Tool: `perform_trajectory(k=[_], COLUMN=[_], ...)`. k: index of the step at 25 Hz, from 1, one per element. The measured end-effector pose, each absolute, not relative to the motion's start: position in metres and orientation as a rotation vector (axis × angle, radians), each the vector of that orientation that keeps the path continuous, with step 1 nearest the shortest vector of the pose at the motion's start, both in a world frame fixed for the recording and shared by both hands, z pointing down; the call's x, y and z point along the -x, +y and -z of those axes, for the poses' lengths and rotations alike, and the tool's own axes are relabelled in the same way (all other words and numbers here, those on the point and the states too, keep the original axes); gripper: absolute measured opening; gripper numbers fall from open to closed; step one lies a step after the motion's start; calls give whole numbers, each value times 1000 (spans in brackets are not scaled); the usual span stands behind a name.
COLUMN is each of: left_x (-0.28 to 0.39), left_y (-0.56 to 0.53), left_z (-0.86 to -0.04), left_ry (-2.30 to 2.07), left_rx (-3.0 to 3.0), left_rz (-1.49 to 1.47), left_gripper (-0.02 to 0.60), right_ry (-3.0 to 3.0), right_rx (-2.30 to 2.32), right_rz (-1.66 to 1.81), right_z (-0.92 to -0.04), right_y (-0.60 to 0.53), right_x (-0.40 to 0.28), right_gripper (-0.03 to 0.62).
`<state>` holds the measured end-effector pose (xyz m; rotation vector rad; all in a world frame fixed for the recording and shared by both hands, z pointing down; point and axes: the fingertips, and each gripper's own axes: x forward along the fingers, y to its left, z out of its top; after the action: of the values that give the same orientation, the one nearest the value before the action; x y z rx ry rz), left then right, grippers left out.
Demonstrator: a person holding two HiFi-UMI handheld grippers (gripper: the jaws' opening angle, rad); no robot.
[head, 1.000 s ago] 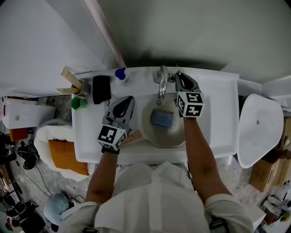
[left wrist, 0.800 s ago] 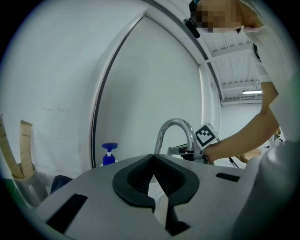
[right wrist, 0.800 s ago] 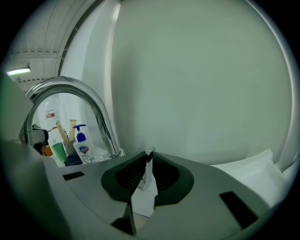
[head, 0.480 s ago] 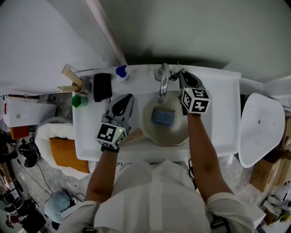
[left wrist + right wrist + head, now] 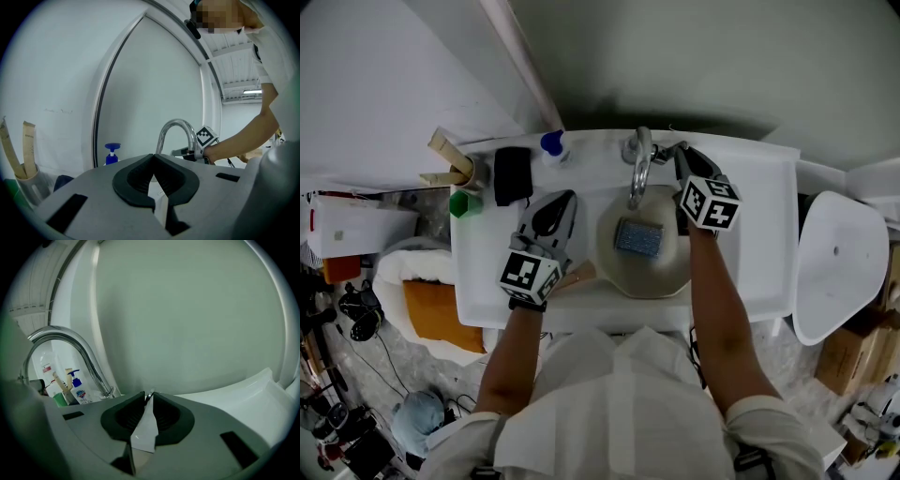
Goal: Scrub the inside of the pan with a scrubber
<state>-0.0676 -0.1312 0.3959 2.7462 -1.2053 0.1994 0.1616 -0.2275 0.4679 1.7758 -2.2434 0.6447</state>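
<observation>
While scrubber (image 5: 637, 238) lies flat inside pan (image 5: 664, 277) down in sink (image 5: 609, 202), we see left gripper (image 5: 566, 199) pinched together, empty, over counter (image 5: 478, 281) — right gripper (image 5: 678, 151) narrow, nipping thin tap lever (image 5: 667, 147). Cup (image 5: 457, 172) holds wooden sticks; pump bottle (image 5: 78, 391) label unreadable.

Sink colours
Scrubber (image 5: 637, 238) blue-grey; pan (image 5: 614, 272) cream; sink (image 5: 750, 234) white; faucet lever (image 5: 666, 149) chrome; cup (image 5: 463, 204) green; marker cubes (image 5: 710, 203) black-and-white squares.

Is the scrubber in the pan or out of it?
In. The blue scrubber lies flat on the floor of the pan, inside its rim.
</observation>
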Motion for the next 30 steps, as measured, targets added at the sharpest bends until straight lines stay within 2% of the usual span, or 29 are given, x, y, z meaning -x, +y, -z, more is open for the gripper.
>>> perform_trajectory(k=[14, 30], left_x=[70, 77], left_y=[-125, -124], left_z=[-391, -383], left_ry=[-1206, -1218], left_rx=[-2756, -2775], left_rz=[-194, -193], left_gripper=[15, 15], right_ry=[-2234, -2430], right_rx=[-1663, -1696], right_rz=[-554, -366], right_z=[-463, -377], right_y=[-224, -146], right_x=[-161, -141], right_gripper=[67, 60])
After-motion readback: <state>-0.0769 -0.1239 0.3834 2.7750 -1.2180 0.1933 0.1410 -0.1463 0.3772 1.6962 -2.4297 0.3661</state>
